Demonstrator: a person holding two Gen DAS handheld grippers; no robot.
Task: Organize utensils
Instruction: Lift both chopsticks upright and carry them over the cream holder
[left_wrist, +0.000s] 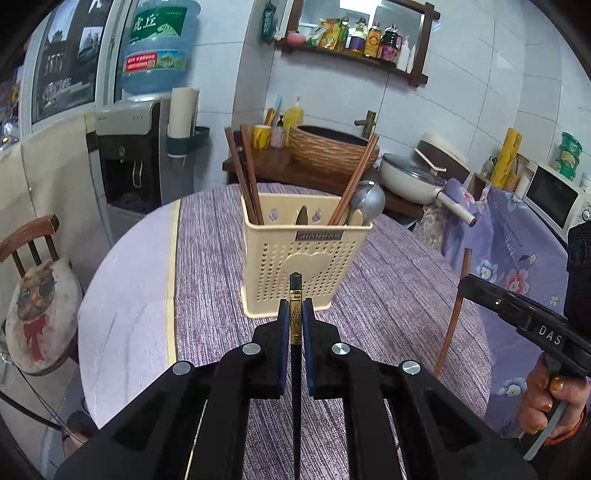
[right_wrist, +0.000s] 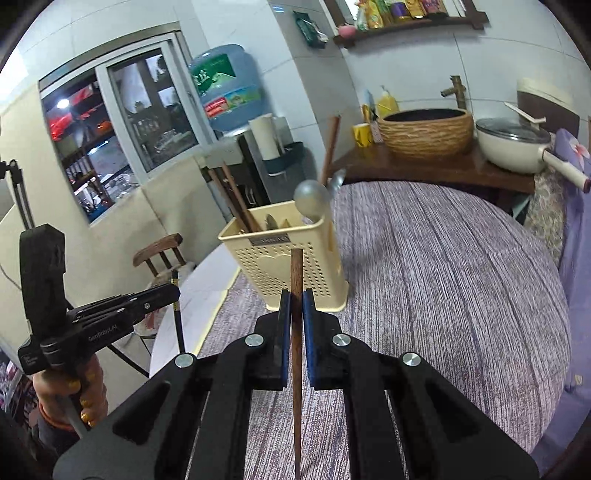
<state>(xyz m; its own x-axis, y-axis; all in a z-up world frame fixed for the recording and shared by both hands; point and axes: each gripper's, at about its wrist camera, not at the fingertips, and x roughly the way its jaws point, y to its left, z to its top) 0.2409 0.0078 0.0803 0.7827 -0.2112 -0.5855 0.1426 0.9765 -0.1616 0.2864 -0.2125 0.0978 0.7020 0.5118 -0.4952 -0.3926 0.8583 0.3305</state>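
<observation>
A cream perforated utensil holder (left_wrist: 304, 258) (right_wrist: 284, 258) stands on the round table and holds several brown chopsticks (left_wrist: 247, 173) and a metal spoon (left_wrist: 367, 201) (right_wrist: 312, 201). My left gripper (left_wrist: 295, 306) is shut on a black chopstick with a gold band (left_wrist: 295, 317), held upright just in front of the holder. My right gripper (right_wrist: 293, 299) is shut on a brown wooden chopstick (right_wrist: 295, 332), upright, near the holder's front right. The right gripper (left_wrist: 465, 284) also shows in the left wrist view, and the left gripper (right_wrist: 175, 291) in the right wrist view.
The table has a purple striped cloth (left_wrist: 388, 302) (right_wrist: 443, 277). A wooden chair with an owl cushion (left_wrist: 37, 295) stands at the left. Behind are a water dispenser (left_wrist: 129, 158), a woven basin (left_wrist: 332, 147) on a wooden counter, a white pan (left_wrist: 410, 177) and a microwave (left_wrist: 554, 199).
</observation>
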